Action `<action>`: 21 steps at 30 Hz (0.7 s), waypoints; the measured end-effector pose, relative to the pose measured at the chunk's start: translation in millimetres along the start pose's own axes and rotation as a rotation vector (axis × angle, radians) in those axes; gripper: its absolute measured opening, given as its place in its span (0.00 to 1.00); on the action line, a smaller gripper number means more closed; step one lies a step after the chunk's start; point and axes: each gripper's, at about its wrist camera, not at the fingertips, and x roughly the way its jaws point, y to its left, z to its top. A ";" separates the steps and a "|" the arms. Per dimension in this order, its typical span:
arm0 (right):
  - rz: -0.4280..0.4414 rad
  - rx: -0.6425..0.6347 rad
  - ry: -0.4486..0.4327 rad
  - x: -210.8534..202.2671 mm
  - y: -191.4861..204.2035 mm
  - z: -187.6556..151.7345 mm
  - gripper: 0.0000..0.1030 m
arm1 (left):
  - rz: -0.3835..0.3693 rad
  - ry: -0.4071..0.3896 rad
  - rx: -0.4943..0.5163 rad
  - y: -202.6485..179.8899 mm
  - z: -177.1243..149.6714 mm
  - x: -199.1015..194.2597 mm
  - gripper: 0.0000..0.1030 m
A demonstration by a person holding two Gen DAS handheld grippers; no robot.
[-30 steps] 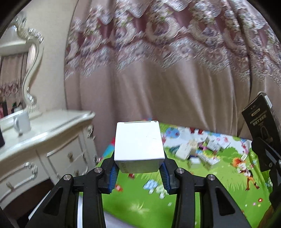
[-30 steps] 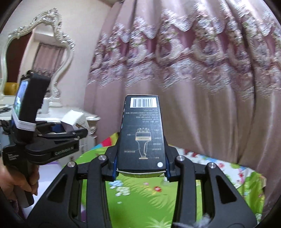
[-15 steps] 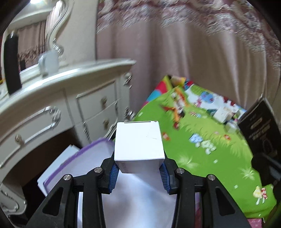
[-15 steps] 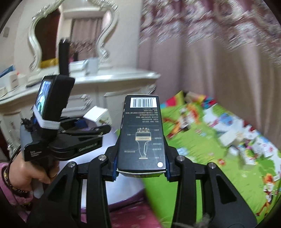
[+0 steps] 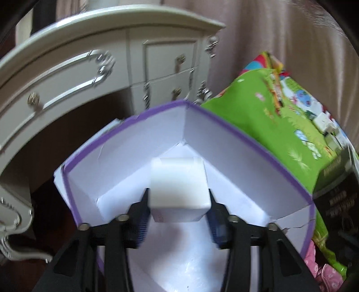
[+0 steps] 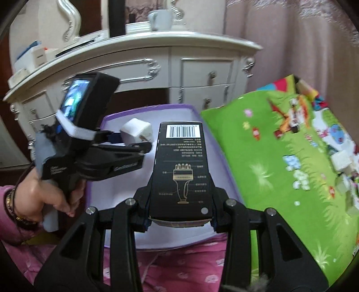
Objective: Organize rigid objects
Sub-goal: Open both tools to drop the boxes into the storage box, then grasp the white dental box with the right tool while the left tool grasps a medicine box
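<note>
A small white box [image 5: 179,186] hangs over the inside of a purple-rimmed white bin [image 5: 246,139]. It sits between the pads of my left gripper [image 5: 177,202], whose jaws are opening; narrow gaps show on both sides of the box. The right wrist view shows the same left gripper [image 6: 134,143] with the white box [image 6: 136,132] over the bin [image 6: 202,119]. My right gripper [image 6: 180,202] holds a tall black box [image 6: 182,170] with a barcode above the bin's near edge. Its jaws are easing open, pads still touching. The black box [image 5: 336,191] also shows at the left view's right edge.
A white dresser [image 6: 157,56] with drawers stands just behind the bin, a mug [image 6: 160,19] on top. A green play mat [image 6: 280,168] lies to the right with several small boxes [image 6: 341,159] on it. Pink cloth [image 6: 179,265] is below. A person's hand [image 6: 44,197] holds the left gripper.
Both grippers swung down from facing the curtain to over the purple-rimmed bin. The left jaws spread and the white box came loose between them. The black box stays in the right gripper.
</note>
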 end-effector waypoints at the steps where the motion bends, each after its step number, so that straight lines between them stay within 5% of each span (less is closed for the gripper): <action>1: -0.001 -0.003 0.005 0.5 0.7 -0.3 0.47 | 0.012 0.018 -0.026 4.9 -0.1 3.0 0.79; 3: -0.020 0.000 -0.007 -3.3 0.1 -1.6 0.64 | 0.034 0.039 -0.086 14.4 -0.3 4.4 0.84; 5: -0.045 0.018 -0.030 -11.4 -6.5 -4.3 0.70 | 0.024 0.043 -0.119 19.4 0.7 2.5 0.84; 13: -0.210 0.188 -0.058 -45.7 -77.0 -29.6 0.76 | -0.020 -0.024 -0.037 -20.2 20.9 -20.8 0.84; 17: -0.303 0.397 -0.067 -67.9 -143.1 -74.3 0.82 | -0.072 -0.087 0.155 -98.6 33.3 -38.0 0.86; 21: -0.410 0.617 -0.028 -89.7 -201.3 -129.4 0.82 | -0.232 -0.004 0.359 -197.2 17.0 -28.1 0.87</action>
